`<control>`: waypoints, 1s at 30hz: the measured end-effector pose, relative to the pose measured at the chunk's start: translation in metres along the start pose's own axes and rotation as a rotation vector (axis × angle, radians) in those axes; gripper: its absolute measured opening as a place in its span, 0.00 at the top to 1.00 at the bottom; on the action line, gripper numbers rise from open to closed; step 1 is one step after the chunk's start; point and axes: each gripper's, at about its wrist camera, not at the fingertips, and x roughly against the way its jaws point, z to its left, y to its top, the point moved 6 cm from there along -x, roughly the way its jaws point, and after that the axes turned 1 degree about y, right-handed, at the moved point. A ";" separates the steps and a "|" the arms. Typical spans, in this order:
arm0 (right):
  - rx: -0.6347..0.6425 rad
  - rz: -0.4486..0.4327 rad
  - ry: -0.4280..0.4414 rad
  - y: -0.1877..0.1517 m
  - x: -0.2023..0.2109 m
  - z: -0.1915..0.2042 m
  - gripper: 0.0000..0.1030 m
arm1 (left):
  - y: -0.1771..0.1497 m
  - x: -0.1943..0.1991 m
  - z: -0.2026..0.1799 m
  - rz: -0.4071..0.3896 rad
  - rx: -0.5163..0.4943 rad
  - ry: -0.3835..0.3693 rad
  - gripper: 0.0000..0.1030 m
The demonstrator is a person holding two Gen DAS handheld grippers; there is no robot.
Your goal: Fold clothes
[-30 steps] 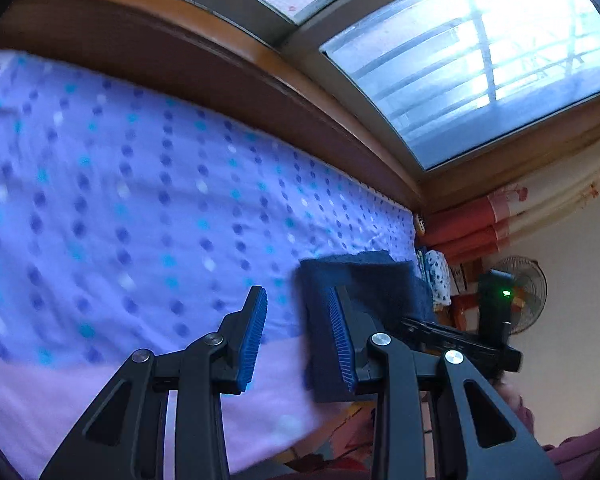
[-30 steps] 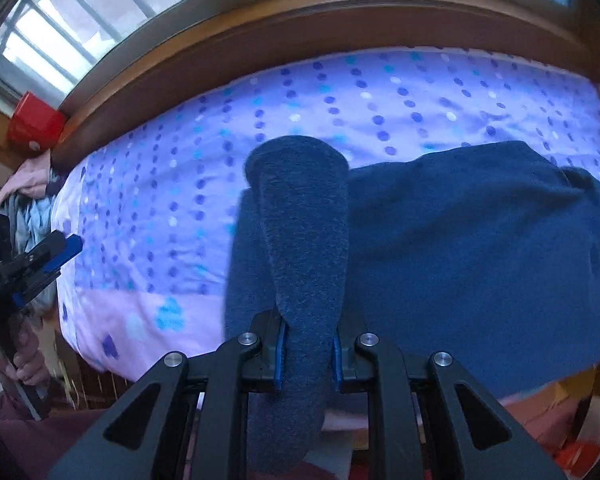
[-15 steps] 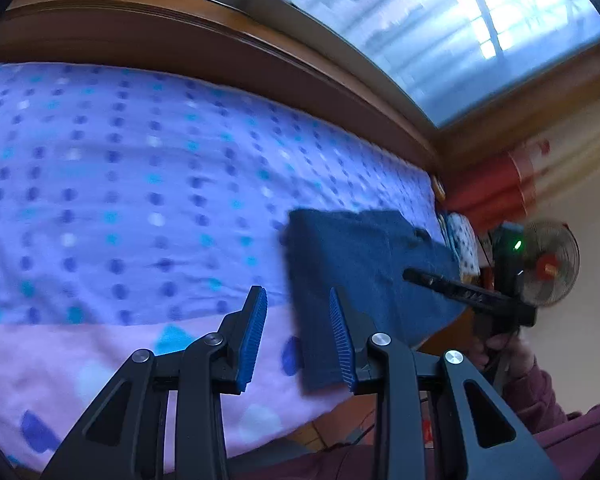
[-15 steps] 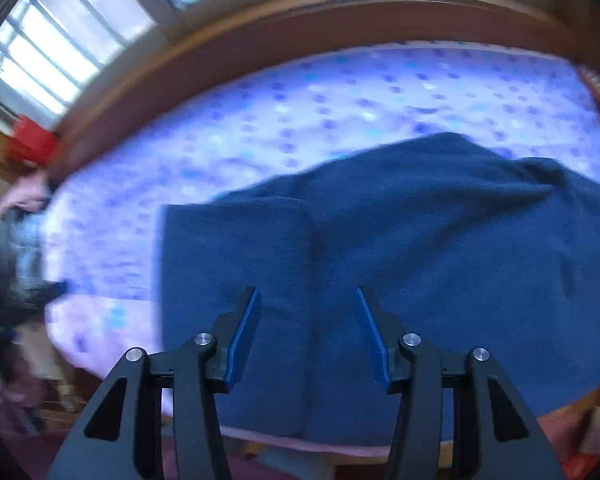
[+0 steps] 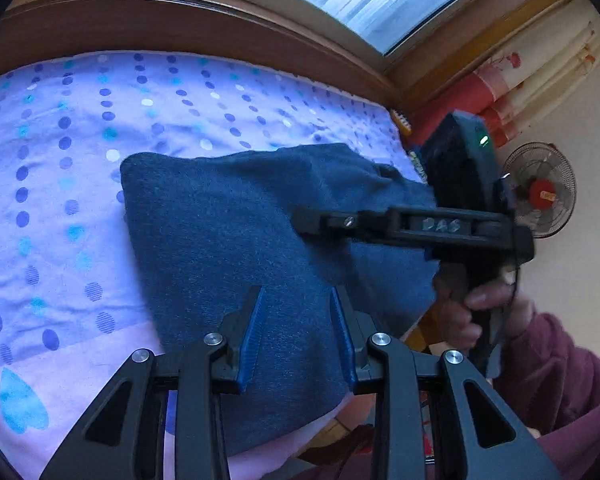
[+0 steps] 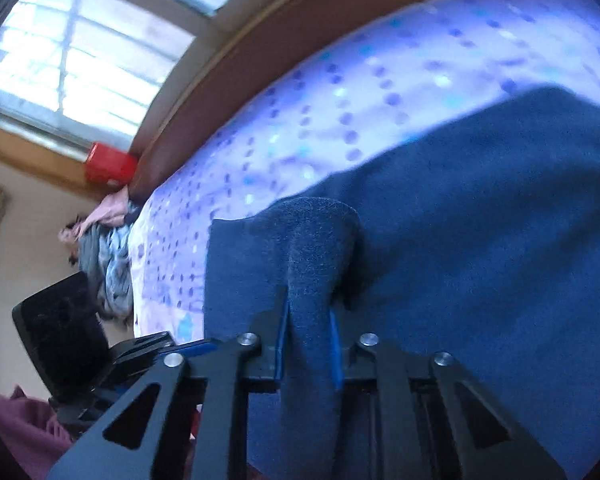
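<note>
Here, a dark blue garment (image 5: 236,232) lies partly folded near the front edge of a bed with a purple dotted sheet (image 5: 60,184). The right gripper (image 6: 308,340) has its fingers clamped on a raised fold of the cloth, while the left gripper (image 5: 298,332) hovers over it, fingers apart and empty.
</note>
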 end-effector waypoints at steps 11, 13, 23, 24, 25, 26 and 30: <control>-0.041 0.011 -0.122 -0.003 0.010 -0.019 0.59 | 0.007 0.010 -0.005 -0.016 0.069 0.003 0.69; -0.011 -0.044 -0.178 -0.005 0.033 -0.007 0.58 | 0.017 0.039 -0.009 -0.098 0.070 -0.037 0.67; 0.008 -0.114 -0.176 -0.015 0.050 0.035 0.27 | 0.011 -0.013 0.023 0.004 0.030 0.081 0.55; -0.004 -0.121 -0.187 -0.018 0.051 0.036 0.27 | 0.011 -0.008 0.020 0.021 0.015 0.072 0.55; -0.011 -0.121 -0.215 -0.019 0.048 0.038 0.27 | 0.012 0.001 0.020 0.029 0.021 0.043 0.55; -0.019 -0.120 -0.243 -0.021 0.046 0.041 0.27 | 0.014 0.014 0.022 0.023 0.044 0.006 0.55; 0.018 -0.121 -0.469 -0.023 0.030 0.065 0.27 | 0.024 0.091 0.060 -0.055 0.123 0.017 0.55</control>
